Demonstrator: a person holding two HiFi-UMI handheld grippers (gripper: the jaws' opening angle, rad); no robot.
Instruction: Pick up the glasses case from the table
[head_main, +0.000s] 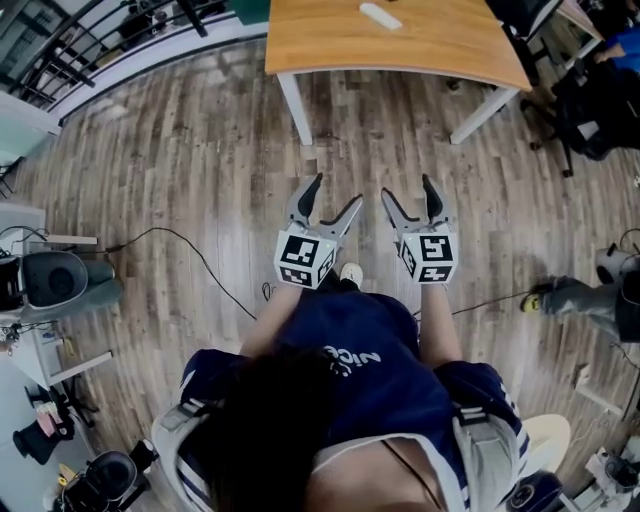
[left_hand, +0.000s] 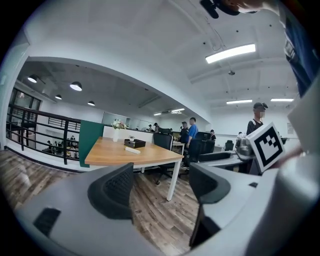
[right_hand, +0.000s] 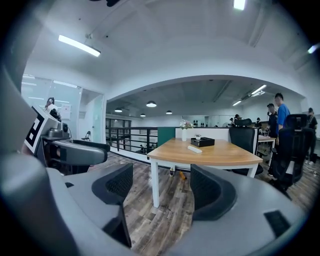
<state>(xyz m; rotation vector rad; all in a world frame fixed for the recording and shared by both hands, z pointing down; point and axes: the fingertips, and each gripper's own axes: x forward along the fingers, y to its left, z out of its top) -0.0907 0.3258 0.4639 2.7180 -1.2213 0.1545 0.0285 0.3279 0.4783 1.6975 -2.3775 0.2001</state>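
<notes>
The glasses case (head_main: 380, 16) is a small white oblong lying on the wooden table (head_main: 440, 50) at the top of the head view. It also shows in the left gripper view as the glasses case (left_hand: 132, 149) and in the right gripper view as the glasses case (right_hand: 194, 149), still far off. My left gripper (head_main: 336, 192) and right gripper (head_main: 407, 188) are held side by side over the wood floor, well short of the table. Both are open and empty, with only floor between the left gripper's fingers (left_hand: 117, 187) and the right gripper's fingers (right_hand: 212, 192).
A black box (right_hand: 202, 142) and a vase of flowers (right_hand: 184, 131) stand on the table behind the case. White table legs (head_main: 295, 108) face me. Office chairs (head_main: 590, 100) and people stand to the right. A cable (head_main: 190, 250) runs across the floor on the left.
</notes>
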